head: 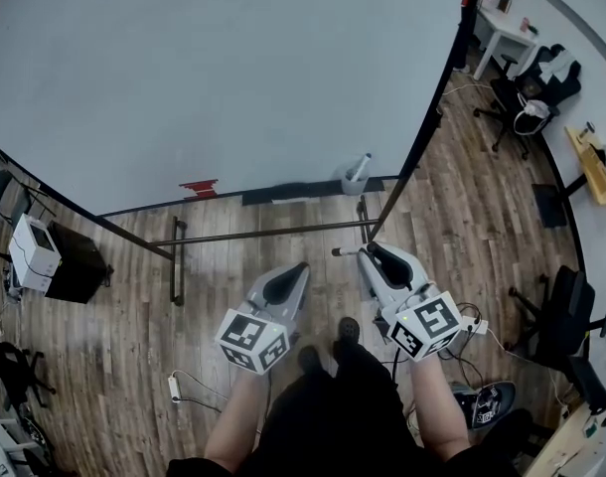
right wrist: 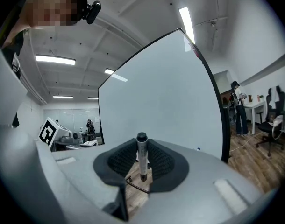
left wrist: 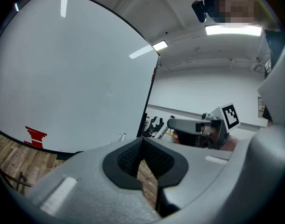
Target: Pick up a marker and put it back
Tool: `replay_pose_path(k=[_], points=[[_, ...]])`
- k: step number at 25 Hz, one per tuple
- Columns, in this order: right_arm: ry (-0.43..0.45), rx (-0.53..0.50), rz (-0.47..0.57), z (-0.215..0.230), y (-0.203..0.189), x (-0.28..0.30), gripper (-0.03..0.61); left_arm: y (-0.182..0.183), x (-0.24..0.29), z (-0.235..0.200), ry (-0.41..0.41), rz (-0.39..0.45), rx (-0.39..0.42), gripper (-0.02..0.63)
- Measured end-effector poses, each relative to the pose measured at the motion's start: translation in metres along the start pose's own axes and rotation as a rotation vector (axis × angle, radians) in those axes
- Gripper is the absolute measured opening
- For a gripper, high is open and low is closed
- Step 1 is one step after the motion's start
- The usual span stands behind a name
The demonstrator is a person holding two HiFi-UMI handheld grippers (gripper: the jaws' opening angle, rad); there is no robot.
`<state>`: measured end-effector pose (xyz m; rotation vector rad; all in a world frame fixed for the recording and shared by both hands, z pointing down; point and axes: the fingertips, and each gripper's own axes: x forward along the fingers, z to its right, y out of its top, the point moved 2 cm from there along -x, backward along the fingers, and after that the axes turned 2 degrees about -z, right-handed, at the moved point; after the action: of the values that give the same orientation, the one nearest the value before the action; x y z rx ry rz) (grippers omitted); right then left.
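You have the marker (right wrist: 142, 155) off the board ledge, clamped in the fingers of your right gripper (right wrist: 141, 166). On your left gripper (left wrist: 141, 160) the fingers sit narrow and empty. Likely left to do: return it to the holder cup (head: 355, 175) far ahead by the whiteboard (head: 233, 68).

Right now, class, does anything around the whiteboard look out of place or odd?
Two small things. A marker is off the board, clamped crosswise in the right gripper. And a patch of red scribble sits low on the otherwise blank whiteboard. Nothing looks spilled or broken.
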<state>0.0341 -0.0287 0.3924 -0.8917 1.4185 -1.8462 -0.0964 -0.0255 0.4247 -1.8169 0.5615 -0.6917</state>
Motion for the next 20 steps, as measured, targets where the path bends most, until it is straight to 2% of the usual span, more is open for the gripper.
replay_pose_path(k=[12, 20], points=[[0.010, 0.022, -0.008, 0.090, 0.020, 0.040, 0.077, 0.024, 0.074, 0.000, 0.034, 0.001, 0.011, 0.011], [0.025, -0.004, -0.026, 0.145, 0.028, 0.070, 0.077, 0.026, 0.108, 0.004, 0.072, -0.008, -0.002, 0.011]])
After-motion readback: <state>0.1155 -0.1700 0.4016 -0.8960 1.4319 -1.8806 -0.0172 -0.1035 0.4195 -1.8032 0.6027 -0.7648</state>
